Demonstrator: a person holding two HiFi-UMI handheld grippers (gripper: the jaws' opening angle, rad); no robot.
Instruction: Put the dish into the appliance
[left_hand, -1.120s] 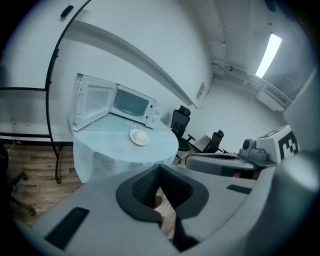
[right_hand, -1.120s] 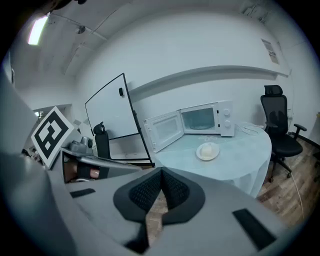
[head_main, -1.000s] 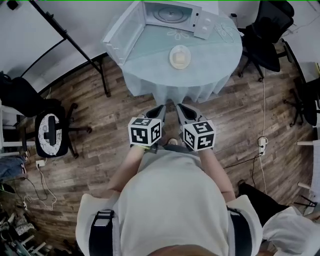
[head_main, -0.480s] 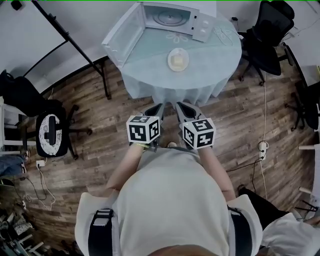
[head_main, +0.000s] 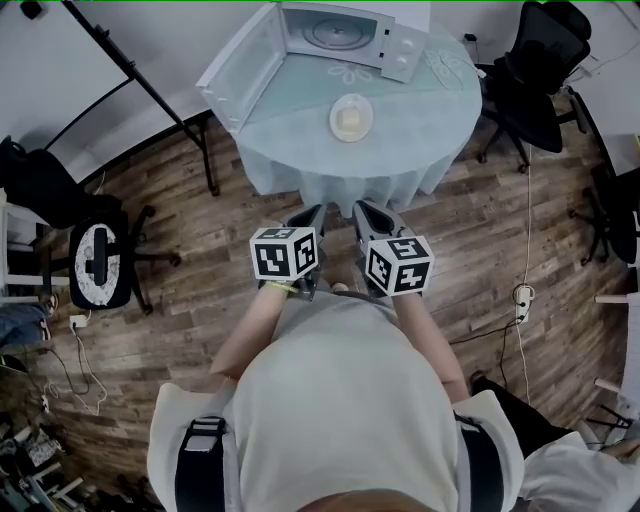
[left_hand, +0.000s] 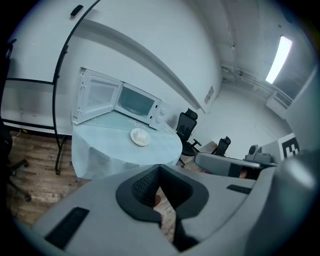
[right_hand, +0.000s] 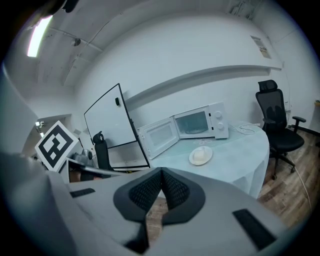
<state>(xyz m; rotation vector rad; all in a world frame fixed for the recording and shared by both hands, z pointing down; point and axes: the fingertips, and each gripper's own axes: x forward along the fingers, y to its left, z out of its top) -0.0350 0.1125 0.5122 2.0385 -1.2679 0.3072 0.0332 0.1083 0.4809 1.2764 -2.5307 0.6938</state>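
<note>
A round white plate (head_main: 351, 117) of pale food sits before the open microwave (head_main: 345, 35). The left gripper (head_main: 314, 215) and right gripper (head_main: 362, 210) are both closed and empty.

Round clothed table (head_main: 425, 125): white microwave (head_main: 345, 33), door open; dish (head_main: 337, 113) of pale food before it. Left gripper (head_main: 314, 214), right gripper (head_main: 363, 210) side by side, short of table.

Bare wood floor (head_main: 215, 235) lay open between the person and the near edge of the round table (head_main: 420, 150). The tabletop near and right of the dish (head_main: 351, 117) was free. At the far edge the microwave (head_main: 345, 30) stood with its cavity facing the near side, while its open door (head_main: 240, 65) swung out left and walled off that side. A black stand (head_main: 130, 66) flanked the table's left, an office chair (head_main: 530, 75) its right.
</note>
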